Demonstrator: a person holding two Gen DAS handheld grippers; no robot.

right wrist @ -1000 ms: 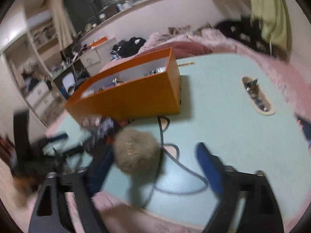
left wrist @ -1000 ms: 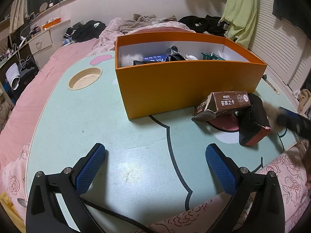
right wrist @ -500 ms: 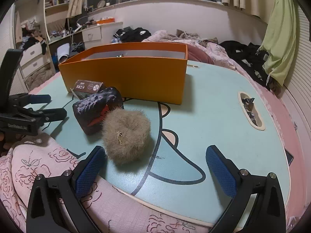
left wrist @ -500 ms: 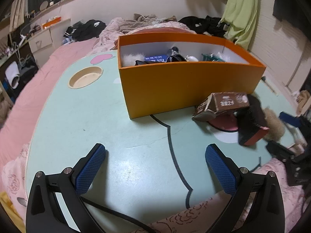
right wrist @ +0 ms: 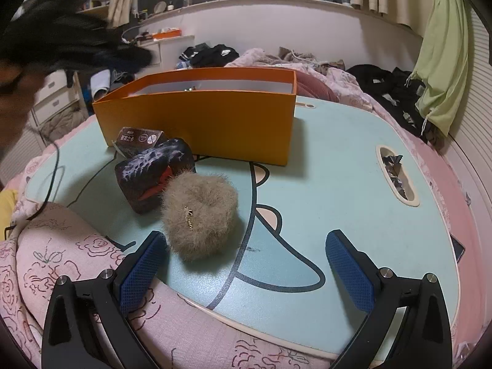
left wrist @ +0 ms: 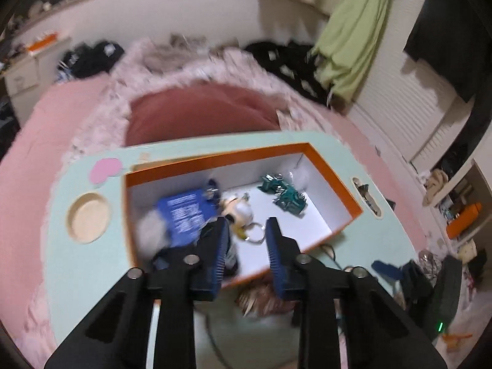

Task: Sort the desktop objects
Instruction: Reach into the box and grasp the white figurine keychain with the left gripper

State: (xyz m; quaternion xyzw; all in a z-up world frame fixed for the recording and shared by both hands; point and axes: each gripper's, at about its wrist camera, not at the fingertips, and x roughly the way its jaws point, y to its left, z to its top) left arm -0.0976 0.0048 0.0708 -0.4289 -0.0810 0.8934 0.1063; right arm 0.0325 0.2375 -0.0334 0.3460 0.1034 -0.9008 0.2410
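The orange box (left wrist: 335, 181) (right wrist: 215, 123) stands on the mint-green table (right wrist: 338, 190). My left gripper (left wrist: 246, 246) hovers above the box's near side, jaws narrowed with a gap and nothing between them. Inside lie a blue booklet (left wrist: 184, 212), a white keyring toy (left wrist: 241, 212), a green toy (left wrist: 286, 195) and white fluff (left wrist: 147, 233). My right gripper (right wrist: 246, 261) is open, low at the table's front edge. A tan fluffy ball (right wrist: 200, 218) lies just ahead of its left finger, beside a black pouch (right wrist: 150, 172) and a brown card box (right wrist: 138, 140).
A round cup hollow (left wrist: 89, 216) is sunk in the table left of the box. A slot with wrappers (right wrist: 396, 175) is at the right. Pink bedding (right wrist: 77, 261) surrounds the table. A person's head (right wrist: 46, 49) leans in at upper left. A black cable (right wrist: 52, 178) trails over the left edge.
My left gripper has risen from the table front to above the box and its jaws have narrowed. My right gripper has stayed low by the fluffy ball.
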